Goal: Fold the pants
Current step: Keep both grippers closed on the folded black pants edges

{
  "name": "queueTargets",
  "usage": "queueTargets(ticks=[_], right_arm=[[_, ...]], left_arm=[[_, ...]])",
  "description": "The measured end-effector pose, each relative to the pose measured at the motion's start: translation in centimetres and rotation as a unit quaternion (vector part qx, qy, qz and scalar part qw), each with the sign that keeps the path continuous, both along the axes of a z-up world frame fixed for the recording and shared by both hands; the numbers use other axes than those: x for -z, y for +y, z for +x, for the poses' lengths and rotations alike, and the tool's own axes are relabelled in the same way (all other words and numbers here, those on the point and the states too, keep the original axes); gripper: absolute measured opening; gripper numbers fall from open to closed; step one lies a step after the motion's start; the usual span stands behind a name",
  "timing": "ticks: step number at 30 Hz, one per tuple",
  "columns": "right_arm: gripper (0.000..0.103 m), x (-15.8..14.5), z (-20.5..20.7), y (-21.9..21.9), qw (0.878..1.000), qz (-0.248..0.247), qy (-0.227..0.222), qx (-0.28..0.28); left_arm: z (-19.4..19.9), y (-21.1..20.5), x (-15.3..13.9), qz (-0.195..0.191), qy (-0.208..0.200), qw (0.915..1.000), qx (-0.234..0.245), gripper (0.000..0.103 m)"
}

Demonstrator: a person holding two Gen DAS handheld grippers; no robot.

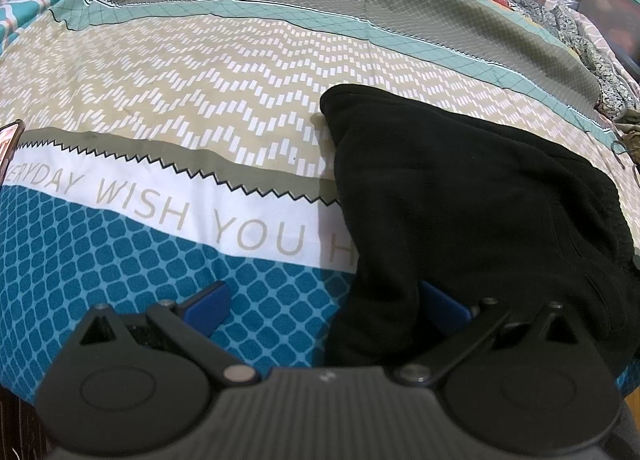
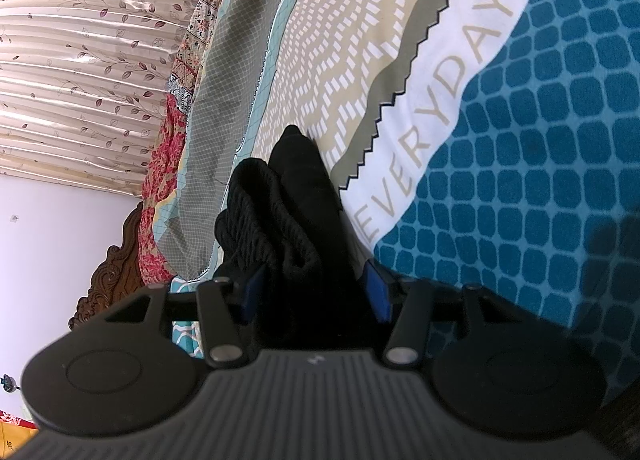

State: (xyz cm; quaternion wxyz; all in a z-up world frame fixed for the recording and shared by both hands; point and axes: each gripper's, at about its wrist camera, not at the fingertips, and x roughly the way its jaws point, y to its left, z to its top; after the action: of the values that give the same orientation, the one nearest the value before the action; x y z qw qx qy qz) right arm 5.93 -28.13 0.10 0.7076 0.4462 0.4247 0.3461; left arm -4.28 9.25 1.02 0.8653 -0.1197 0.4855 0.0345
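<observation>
Pants (image 1: 472,196), black, folded into a compact bundle on the bed (image 1: 200,100), near its front edge on the printed bedsheet. Left hand-held gripper (image 1: 324,302) jaws wide apart, cloth over one finger only, nothing pinched. Right hand-held gripper (image 2: 310,292) clamps a thick bunch of the pants. Step looks like the final fold; next move calls for carrying the gripped end over and releasing flat.

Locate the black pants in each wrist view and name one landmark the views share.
Left wrist: black pants fill the lower right, lying on the bed.
Right wrist: they sit at centre, running down between the gripper's blue fingers.
Shared landmark: the bedsheet's white lettered band.
</observation>
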Motion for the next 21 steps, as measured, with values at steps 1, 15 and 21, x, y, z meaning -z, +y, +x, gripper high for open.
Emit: queueTargets(ticks=[1,15,21], right_arm=[[0.055,0.0,0.0,0.0,1.0,0.0,0.0,0.0],[0.055,-0.15,0.26,-0.31,1.0,0.0,-0.006,-0.004],[0.055,-0.15,0.2,-0.24,1.0,-0.001,-0.009,-0.004]], left_arm=[[0.0,-0.01,0.0,0.0,0.0,1.0,0.0,0.103],[0.0,-0.02,0.02,0.0,0.0,1.0,0.001,0.103],[-0.01,-0.04,0.02,0.0,0.0,1.0,0.001,0.103]])
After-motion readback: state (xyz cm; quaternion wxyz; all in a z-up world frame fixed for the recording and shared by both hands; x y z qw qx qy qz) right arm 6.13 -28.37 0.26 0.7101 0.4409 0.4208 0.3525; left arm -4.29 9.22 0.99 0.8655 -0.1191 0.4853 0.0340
